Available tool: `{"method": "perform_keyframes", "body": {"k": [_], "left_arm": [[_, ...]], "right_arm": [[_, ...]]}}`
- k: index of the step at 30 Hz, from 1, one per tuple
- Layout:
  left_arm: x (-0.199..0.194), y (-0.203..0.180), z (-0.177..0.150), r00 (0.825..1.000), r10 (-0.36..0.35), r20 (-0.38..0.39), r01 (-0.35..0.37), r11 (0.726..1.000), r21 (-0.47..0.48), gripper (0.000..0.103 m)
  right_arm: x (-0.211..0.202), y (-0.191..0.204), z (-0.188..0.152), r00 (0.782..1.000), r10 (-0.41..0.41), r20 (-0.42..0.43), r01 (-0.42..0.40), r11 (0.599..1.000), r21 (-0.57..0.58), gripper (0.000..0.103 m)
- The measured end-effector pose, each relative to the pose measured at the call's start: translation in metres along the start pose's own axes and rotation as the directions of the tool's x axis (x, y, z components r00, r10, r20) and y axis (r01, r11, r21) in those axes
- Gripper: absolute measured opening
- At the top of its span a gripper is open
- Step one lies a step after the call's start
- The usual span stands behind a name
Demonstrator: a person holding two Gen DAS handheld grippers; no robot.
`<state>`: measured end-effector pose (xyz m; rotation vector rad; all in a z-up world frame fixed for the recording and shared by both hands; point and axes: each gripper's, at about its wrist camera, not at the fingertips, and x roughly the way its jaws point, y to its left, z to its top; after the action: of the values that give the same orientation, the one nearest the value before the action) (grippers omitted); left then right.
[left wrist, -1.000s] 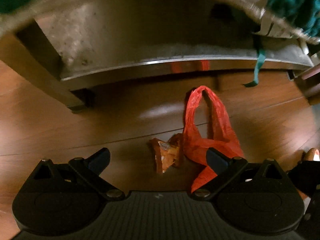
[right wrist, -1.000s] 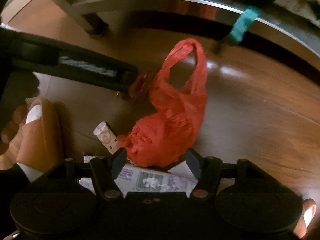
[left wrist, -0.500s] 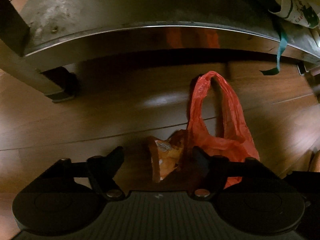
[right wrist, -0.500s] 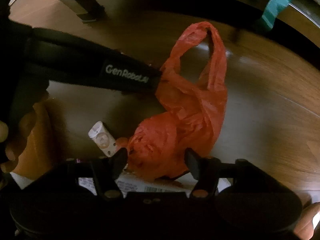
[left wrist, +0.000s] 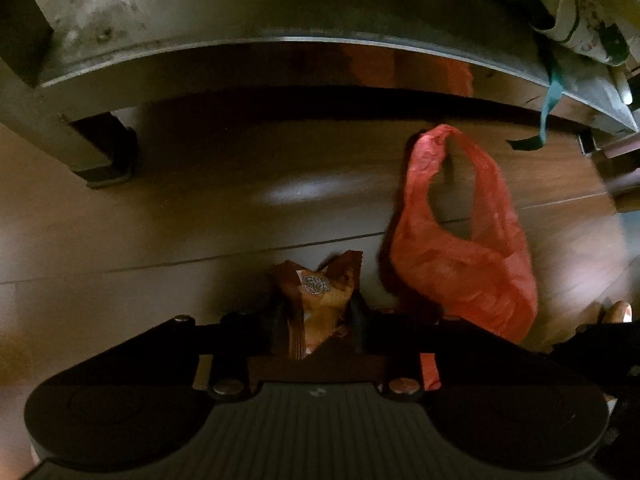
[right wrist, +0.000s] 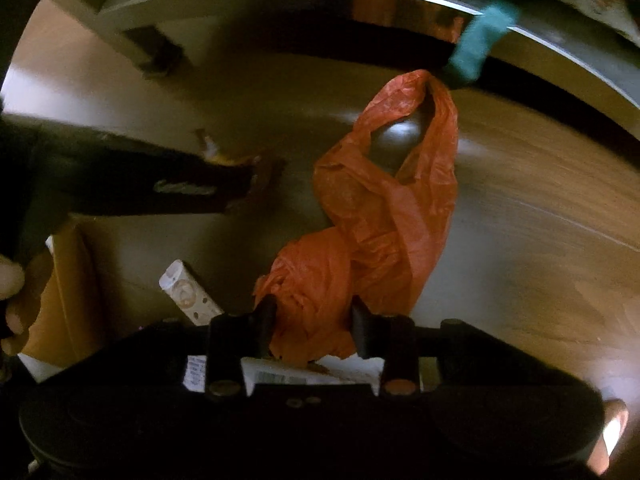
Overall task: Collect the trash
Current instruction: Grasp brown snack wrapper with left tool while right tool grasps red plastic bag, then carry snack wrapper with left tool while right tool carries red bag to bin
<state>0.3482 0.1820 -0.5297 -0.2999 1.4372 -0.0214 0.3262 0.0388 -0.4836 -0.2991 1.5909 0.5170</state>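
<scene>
The left tongs (left wrist: 318, 320) are clenched on a crumpled orange-brown foil snack wrapper (left wrist: 320, 292) on the brown wooden floor (left wrist: 180, 220). At its 2 o'clock lies a thin red plastic carrier bag (left wrist: 460, 256). The right tongs (right wrist: 314, 322) pinch that bag's bunched bottom; a white printed wrapper (right wrist: 186, 292) lies at their 10 o'clock.

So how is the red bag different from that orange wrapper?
The red bag is bigger, plain, with a looped handle; the orange wrapper is small, crumpled and printed. The right gripper pinches the bag, the left gripper the wrapper. Both are thin trash by the wooden floor.
</scene>
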Motion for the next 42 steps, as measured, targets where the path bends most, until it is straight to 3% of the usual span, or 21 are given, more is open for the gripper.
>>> {"method": "perform_keyframes", "body": {"k": [9,19,25,33,42], "left_arm": [[-0.052,-0.009,0.001,1.0,-0.003,0.009,0.003,0.999,0.037,0.031],[-0.173,-0.056,-0.014,0.997,-0.027,0.071,0.02,0.995,0.1,0.031],[-0.251,-0.085,-0.03,0.989,-0.042,0.144,0.025,0.992,0.123,0.031],[-0.362,-0.136,-0.061,0.96,-0.068,0.271,0.029,0.989,0.147,0.031],[-0.467,-0.2,-0.094,0.888,-0.116,0.445,0.026,0.979,0.203,0.031]], "right_arm": [[-0.068,-0.005,-0.017,0.999,0.04,0.034,-0.042,0.998,0.053,0.036],[-0.187,-0.005,-0.048,0.988,0.058,0.143,-0.062,0.998,0.028,0.036],[-0.267,-0.006,-0.081,0.969,0.058,0.241,-0.057,0.998,-0.011,0.036],[-0.378,-0.003,-0.14,0.902,0.047,0.429,-0.022,0.998,-0.063,0.036],[-0.483,-0.036,-0.195,0.806,-0.006,0.591,0.015,1.0,-0.011,0.036]]}}
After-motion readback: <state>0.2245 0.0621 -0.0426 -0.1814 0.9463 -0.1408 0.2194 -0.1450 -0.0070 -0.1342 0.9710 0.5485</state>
